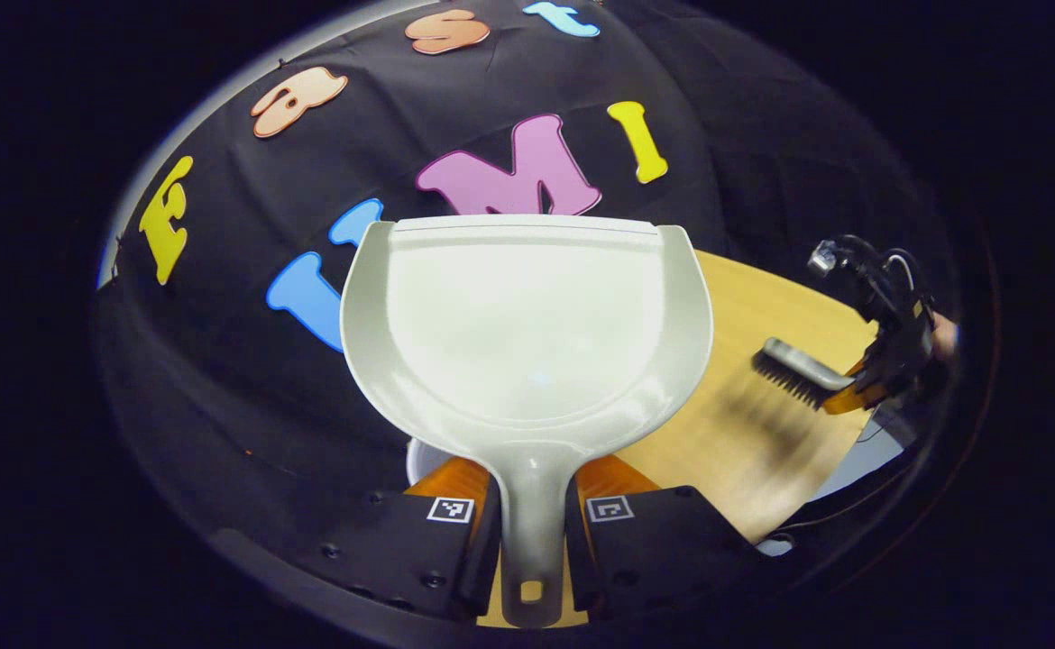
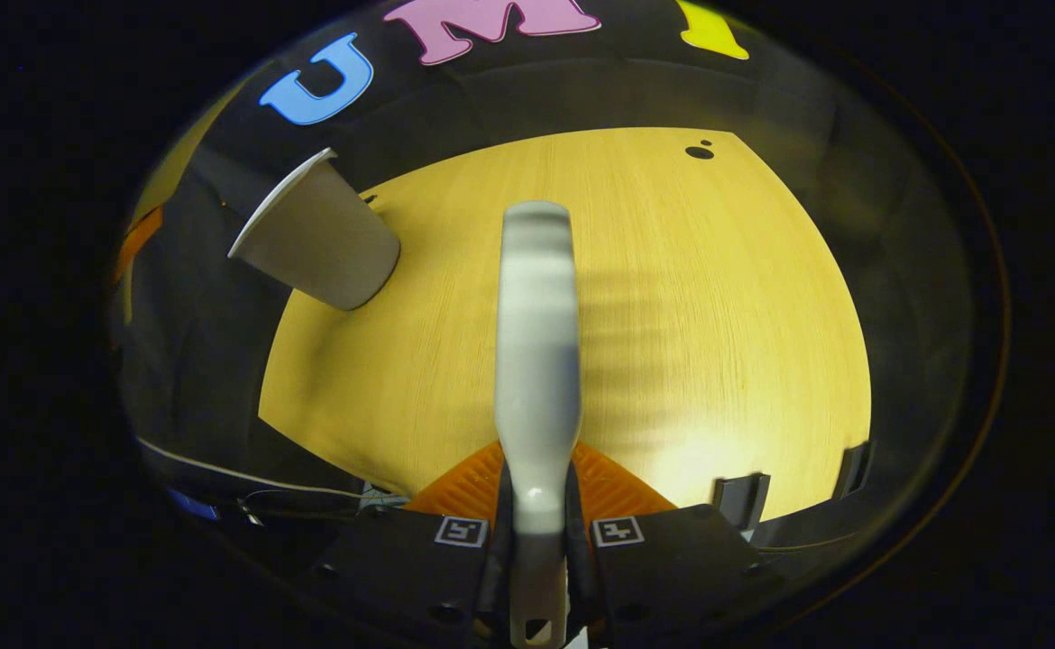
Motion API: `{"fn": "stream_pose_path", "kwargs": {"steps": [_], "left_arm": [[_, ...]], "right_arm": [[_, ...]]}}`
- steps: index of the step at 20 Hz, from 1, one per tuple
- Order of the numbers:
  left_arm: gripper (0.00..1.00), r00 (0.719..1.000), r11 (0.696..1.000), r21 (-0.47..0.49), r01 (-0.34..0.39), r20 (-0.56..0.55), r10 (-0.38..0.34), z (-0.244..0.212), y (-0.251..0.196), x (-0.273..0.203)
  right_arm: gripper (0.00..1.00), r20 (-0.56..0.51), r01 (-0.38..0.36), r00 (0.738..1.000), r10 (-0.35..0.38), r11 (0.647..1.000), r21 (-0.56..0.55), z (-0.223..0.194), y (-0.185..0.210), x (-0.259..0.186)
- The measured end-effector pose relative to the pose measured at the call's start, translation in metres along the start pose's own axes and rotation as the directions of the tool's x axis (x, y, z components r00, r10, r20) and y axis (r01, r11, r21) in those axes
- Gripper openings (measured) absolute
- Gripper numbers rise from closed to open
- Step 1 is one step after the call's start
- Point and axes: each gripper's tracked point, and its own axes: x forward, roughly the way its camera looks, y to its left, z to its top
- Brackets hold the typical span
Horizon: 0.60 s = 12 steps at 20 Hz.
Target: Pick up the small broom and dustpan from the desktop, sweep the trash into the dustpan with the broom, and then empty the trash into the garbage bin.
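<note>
The left gripper view looks forward along its own hand-held gripper (image 1: 532,527), close behind the dustpan (image 1: 527,324), facing the booth wall, table (image 1: 762,451) off to its right. The right gripper view looks down along its hand-held gripper (image 2: 536,532) over the table (image 2: 717,315). Both views share the tabletop.
</note>
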Motion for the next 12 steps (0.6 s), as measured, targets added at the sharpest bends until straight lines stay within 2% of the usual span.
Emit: {"fn": "stream_pose_path", "kwargs": {"steps": [4, 7, 8, 10, 11, 12], "left_arm": [[0.29, 0.989, 0.979, -0.138, 0.147, -0.013, -0.150, -0.002, 0.000, 0.002], [0.29, 0.963, 0.948, -0.234, 0.218, -0.104, -0.247, -0.010, -0.007, 0.002], [0.29, 0.946, 0.925, -0.292, 0.244, -0.137, -0.293, -0.021, -0.014, 0.005], [0.29, 0.898, 0.858, -0.434, 0.273, -0.204, -0.389, -0.039, -0.037, 0.010], [0.29, 0.875, 0.822, -0.499, 0.275, -0.223, -0.429, -0.047, -0.045, 0.010], [0.29, 0.857, 0.798, -0.543, 0.262, -0.250, -0.451, -0.057, -0.055, 0.010]], "right_arm": [[0.28, -0.076, 0.031, 0.997, -0.033, 0.999, -0.026, -0.026, -0.012, 0.019], [0.28, -0.132, 0.013, 0.991, -0.015, 1.000, -0.020, -0.048, -0.009, 0.037], [0.28, -0.146, 0.006, 0.989, -0.009, 1.000, -0.018, -0.053, -0.008, 0.043], [0.28, -0.168, -0.002, 0.986, 0.000, 1.000, -0.013, -0.059, -0.004, 0.057], [0.28, -0.178, -0.006, 0.984, 0.005, 1.000, -0.002, -0.060, -0.003, 0.065], [0.28, -0.187, -0.005, 0.982, 0.005, 1.000, 0.002, -0.060, -0.005, 0.073]]}}
